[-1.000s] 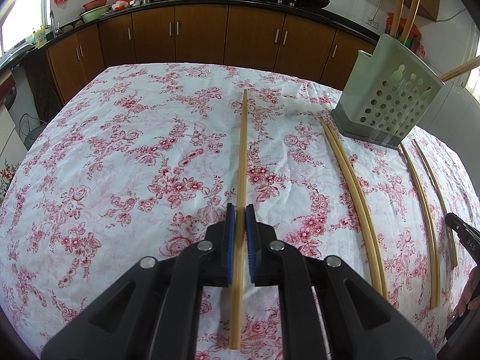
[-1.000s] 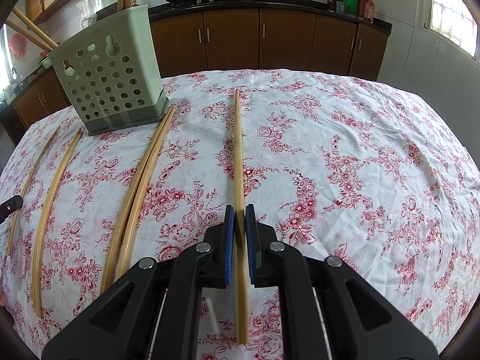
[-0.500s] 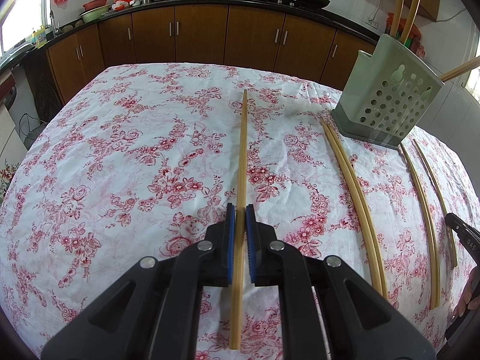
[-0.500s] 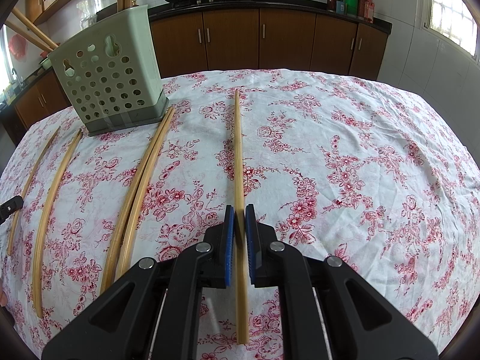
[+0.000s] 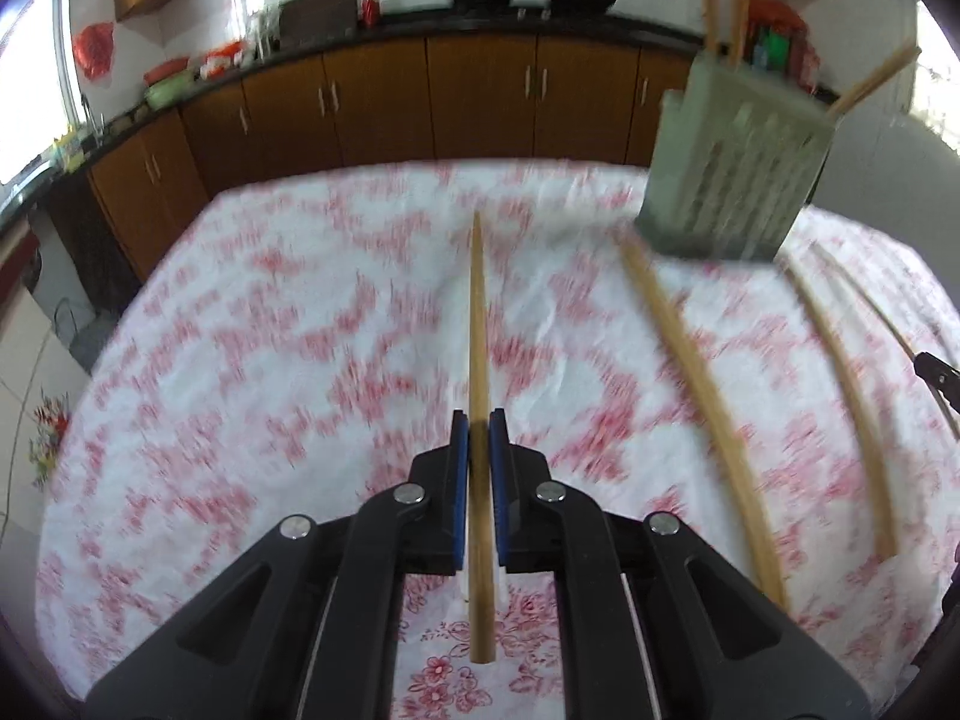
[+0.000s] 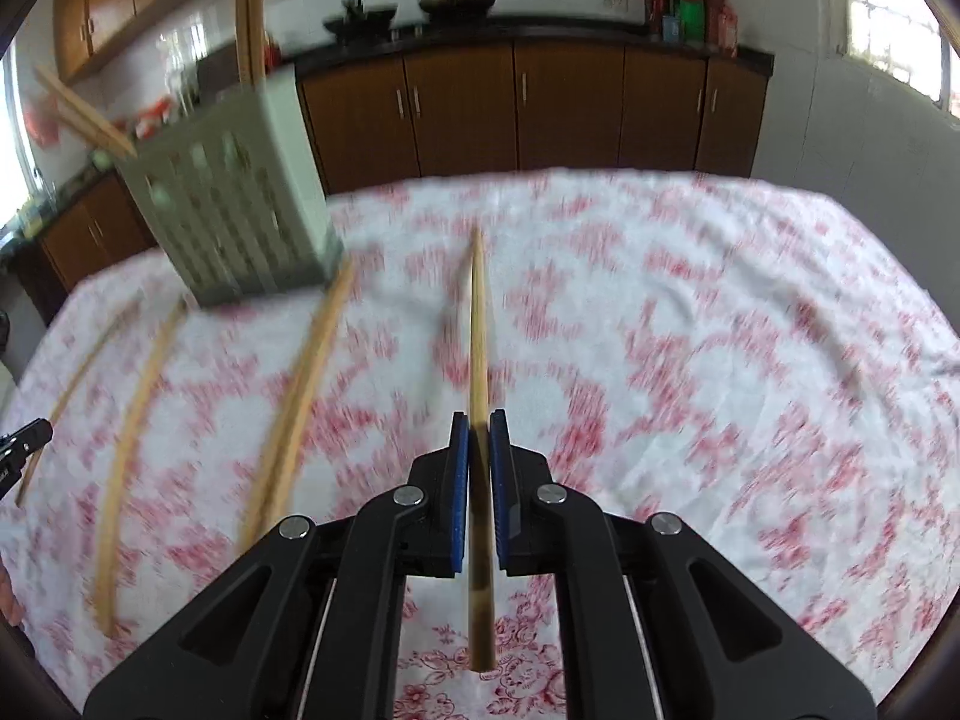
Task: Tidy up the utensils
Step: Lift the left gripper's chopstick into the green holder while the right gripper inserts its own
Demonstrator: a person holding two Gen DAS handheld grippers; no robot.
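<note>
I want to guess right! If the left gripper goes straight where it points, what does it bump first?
Probably the flowered tablecloth: the left gripper, shut on a chopstick, points down at bare cloth; the holder sits off right.

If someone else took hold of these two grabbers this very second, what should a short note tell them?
Left gripper: shut on a chopstick.
Right gripper: shut on another chopstick.
Green holder stands at the back of the flowered tablecloth, several chopsticks already inside.
Loose chopsticks lie on the cloth beside the holder.
Left to do: put both held chopsticks in the holder, then the loose ones.
</note>
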